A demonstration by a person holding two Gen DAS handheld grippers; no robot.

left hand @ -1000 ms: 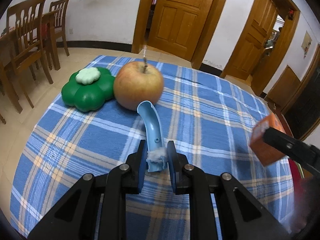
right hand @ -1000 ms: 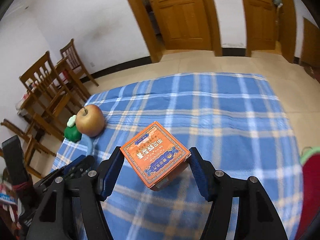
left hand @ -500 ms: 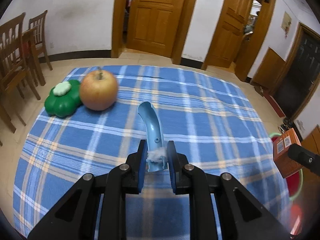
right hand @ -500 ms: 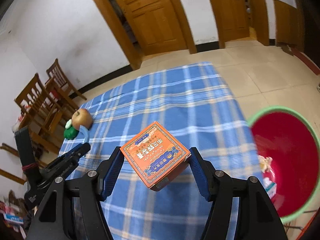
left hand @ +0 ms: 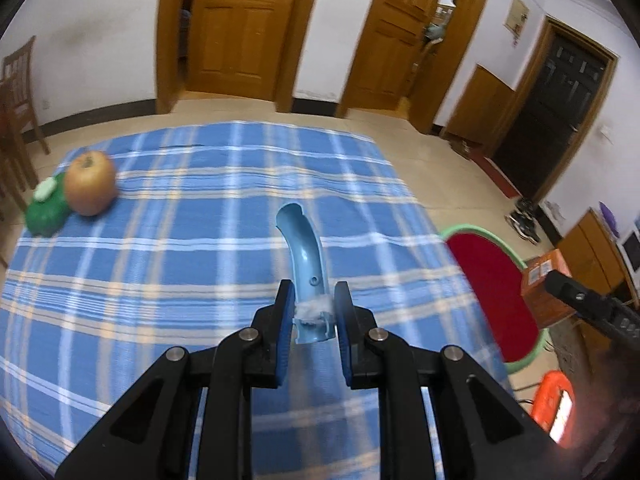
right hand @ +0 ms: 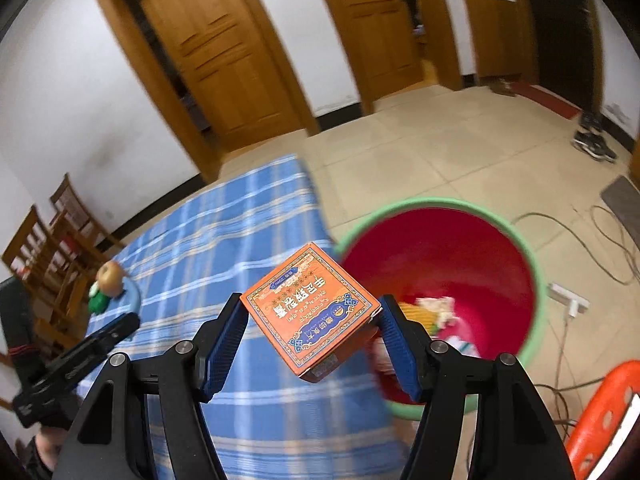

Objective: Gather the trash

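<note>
My left gripper [left hand: 312, 306] is shut on a curved light-blue plastic piece [left hand: 306, 256] with white fluff at its base, held above the blue plaid table [left hand: 200, 240]. My right gripper [right hand: 312, 320] is shut on an orange printed carton [right hand: 310, 310], held at the table's right edge beside the red bin with a green rim [right hand: 440, 256]. The bin holds some trash. In the left wrist view the bin [left hand: 492, 280] stands on the floor right of the table, with the orange carton [left hand: 544, 286] and right gripper over it.
An apple [left hand: 90, 188] and a green flower-shaped container [left hand: 46, 210] sit at the table's far left. Wooden chairs [right hand: 44, 248] stand left of the table. An orange stool [right hand: 604, 416], cables and a power strip [right hand: 568, 300] lie on the floor near the bin.
Both grippers have swung right, away from the apple. The right gripper with the carton has moved from over the table to the bin's edge; the bin now fills much of its view.
</note>
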